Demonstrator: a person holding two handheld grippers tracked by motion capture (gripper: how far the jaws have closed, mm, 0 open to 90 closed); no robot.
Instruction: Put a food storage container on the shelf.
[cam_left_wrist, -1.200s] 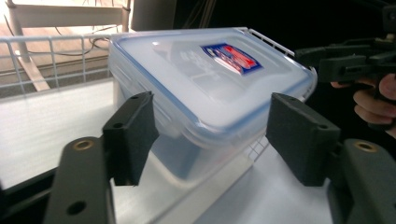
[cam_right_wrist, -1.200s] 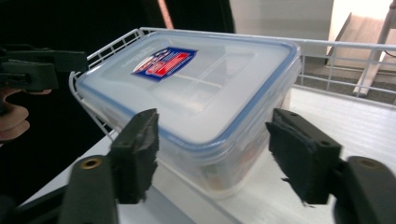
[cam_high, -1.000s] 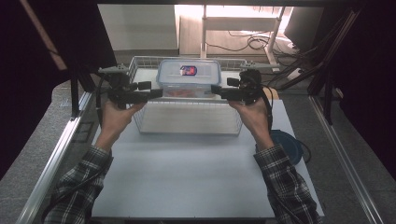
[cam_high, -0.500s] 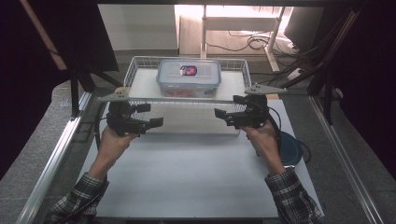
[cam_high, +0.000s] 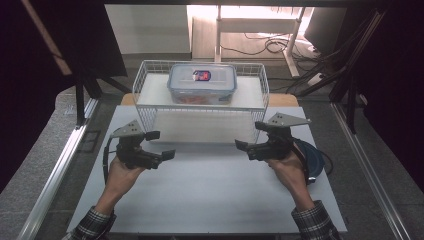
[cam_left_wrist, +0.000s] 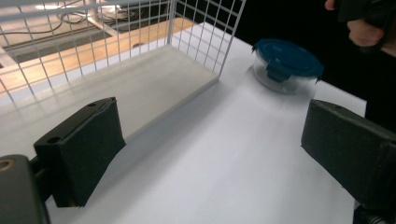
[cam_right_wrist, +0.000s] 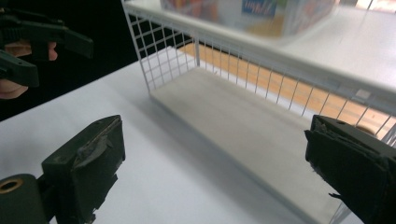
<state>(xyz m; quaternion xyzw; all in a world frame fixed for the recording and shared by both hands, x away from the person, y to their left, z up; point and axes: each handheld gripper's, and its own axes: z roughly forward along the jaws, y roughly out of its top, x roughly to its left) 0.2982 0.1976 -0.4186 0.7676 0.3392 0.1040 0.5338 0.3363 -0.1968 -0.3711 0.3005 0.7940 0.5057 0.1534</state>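
1. Both hands have drawn back from the clear lidded box (cam_high: 202, 83) toward the bottom of the high view. A second ago the tools were at either end of the box; now they sit low over the white desk (cam_high: 210, 190), well apart from it.
2. Nearest the lower edge of the high view, two plaid sleeves come in, one at the lower left and one at the lower right.
3. Left tool (cam_high: 161, 145) sits left of centre. Its jaws have just been opening and now stand wide apart with nothing between them; the left gripper view shows only bare desk between the two black pads (cam_left_wrist: 81, 149).
4. Right tool (cam_high: 251, 136) sits right of centre, facing the left one. Its jaws have also just been opening and gape wide, empty; in the right gripper view the pads (cam_right_wrist: 88, 163) frame bare desk and the shelf's lower board.
5. Just beside the right hand, at the right edge of the desk, lies a round container with a blue lid (cam_left_wrist: 286, 63).
6. Farther up the frame stands a white wire shelf (cam_high: 150, 110) on the desk.
7. On the shelf's top board, in the upper middle of the high view, rests the clear lidded box, lid on, with a red and blue label on top.
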